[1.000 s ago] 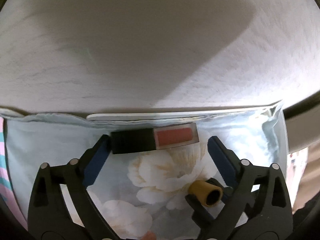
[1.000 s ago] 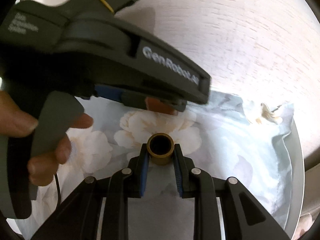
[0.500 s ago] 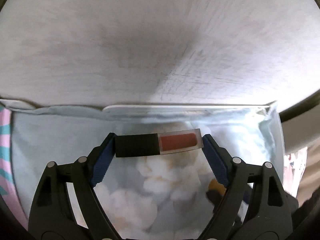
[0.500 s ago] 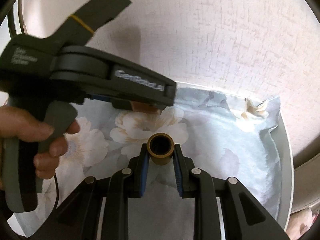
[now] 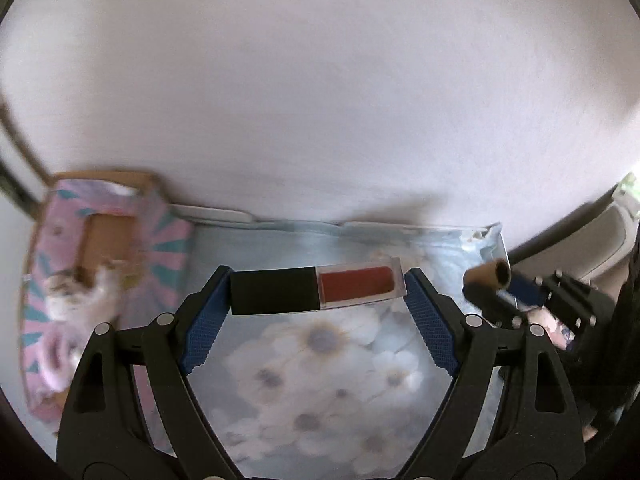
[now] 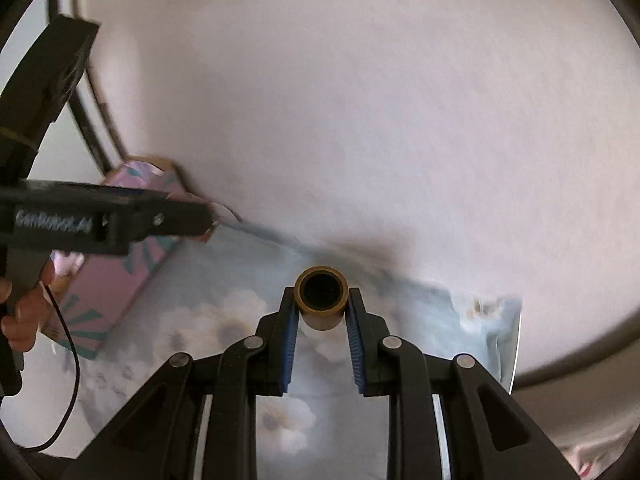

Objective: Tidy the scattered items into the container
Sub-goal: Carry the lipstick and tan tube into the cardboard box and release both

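Note:
My left gripper (image 5: 318,292) is shut on a lip gloss tube (image 5: 316,289) with a black cap and a clear end showing red, held crosswise by its two ends above the floral cloth (image 5: 320,380). My right gripper (image 6: 321,308) is shut on a gold tube (image 6: 321,296), its open end facing the wall; it also shows in the left wrist view (image 5: 487,275) at the right. A pink and teal patterned cardboard box (image 5: 104,268) stands at the left, open on top; it also shows in the right wrist view (image 6: 116,280).
A pale textured wall (image 5: 320,100) rises just behind the cloth. The white table edge (image 5: 212,213) shows along the wall. The left gripper's body and the hand holding it (image 6: 24,312) fill the left of the right wrist view.
My left gripper closed on the lip gloss tube and lifted it. Both grippers rose and swung left, bringing the pink box into view. The gold tube stayed gripped.

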